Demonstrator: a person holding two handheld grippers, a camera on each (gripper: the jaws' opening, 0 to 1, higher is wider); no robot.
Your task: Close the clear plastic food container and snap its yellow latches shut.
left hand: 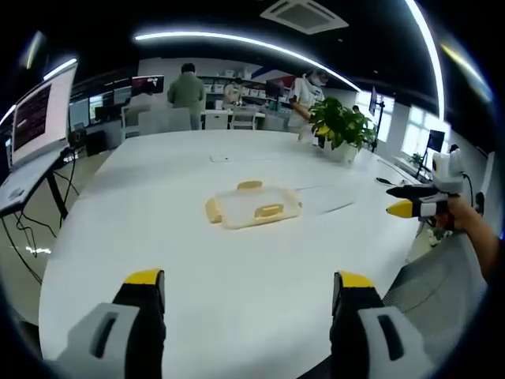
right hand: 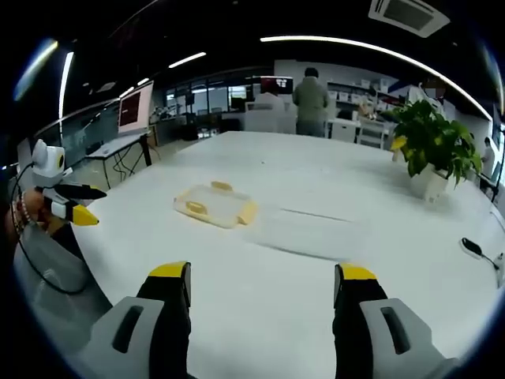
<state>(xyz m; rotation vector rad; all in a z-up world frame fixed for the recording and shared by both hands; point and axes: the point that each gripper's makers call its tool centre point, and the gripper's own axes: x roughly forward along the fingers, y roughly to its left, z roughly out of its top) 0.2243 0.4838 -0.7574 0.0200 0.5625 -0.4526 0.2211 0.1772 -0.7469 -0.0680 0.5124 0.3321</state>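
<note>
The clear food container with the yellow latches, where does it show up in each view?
Left gripper view: container just above centre on the white table.
Right gripper view: container left of centre, mid-height.
Shared landmark: the potted plant, upper right in both views.

Large white table [left hand: 237,260] takes up the foreground. Potted green plant [left hand: 341,126] stands on the table's far right side. Left of the table: a lit monitor [left hand: 41,114] on a separate desk. Beyond the table's far edge: desks, chairs, several people standing. Dark ceiling above with long curved light strips [left hand: 237,41] and an air vent [left hand: 304,14]. Bright windows [left hand: 414,130] behind the plant.
</note>
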